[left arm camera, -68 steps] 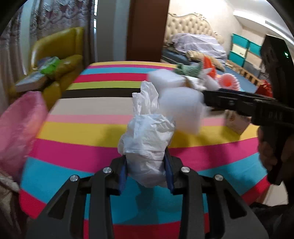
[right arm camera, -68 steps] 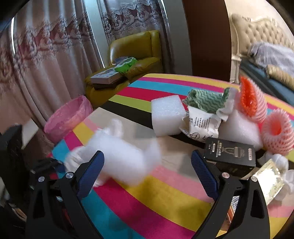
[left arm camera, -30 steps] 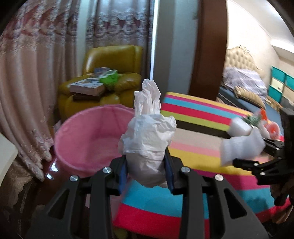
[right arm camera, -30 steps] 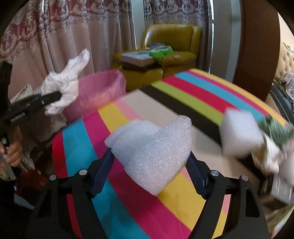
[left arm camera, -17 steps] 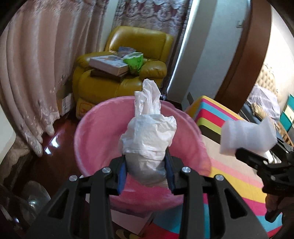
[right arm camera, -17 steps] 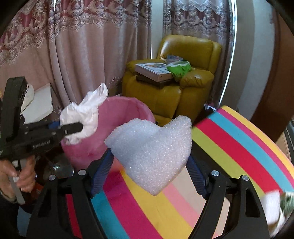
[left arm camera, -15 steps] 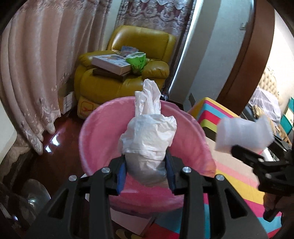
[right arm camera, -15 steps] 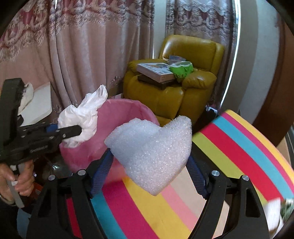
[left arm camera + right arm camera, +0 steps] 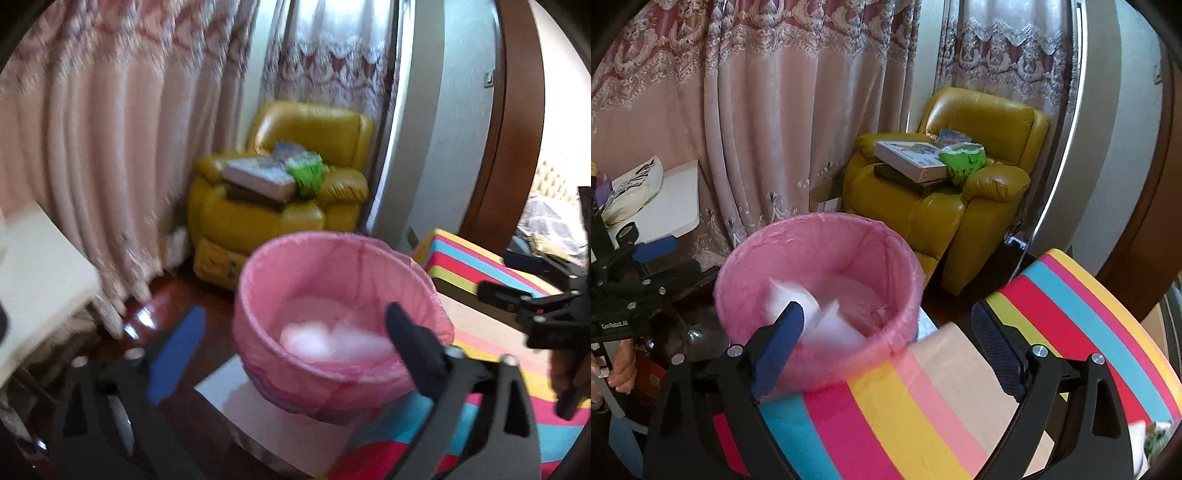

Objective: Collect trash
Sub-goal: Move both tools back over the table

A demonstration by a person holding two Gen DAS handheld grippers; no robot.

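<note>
A pink-lined trash bin (image 9: pixel 258 280) stands on the floor beside the striped table; it also shows in the right wrist view (image 9: pixel 738 266). White trash (image 9: pixel 332 339) lies inside it, blurred, and shows in the right wrist view (image 9: pixel 820 317) too. My left gripper (image 9: pixel 295 343) is open and empty, just in front of the bin. My right gripper (image 9: pixel 886 347) is open and empty above the table edge, next to the bin. Each gripper shows in the other's view: the right one (image 9: pixel 517 284), the left one (image 9: pixel 646 266).
A yellow armchair (image 9: pixel 979 206) with books and a green bag stands behind the bin. Pink curtains (image 9: pixel 757 110) hang along the wall. A white side table (image 9: pixel 676 206) is at the left. The striped table (image 9: pixel 960 406) fills the lower right.
Both grippers have opened. The white plastic bag and the foam piece have left the jaws and dropped into the pink bin.
</note>
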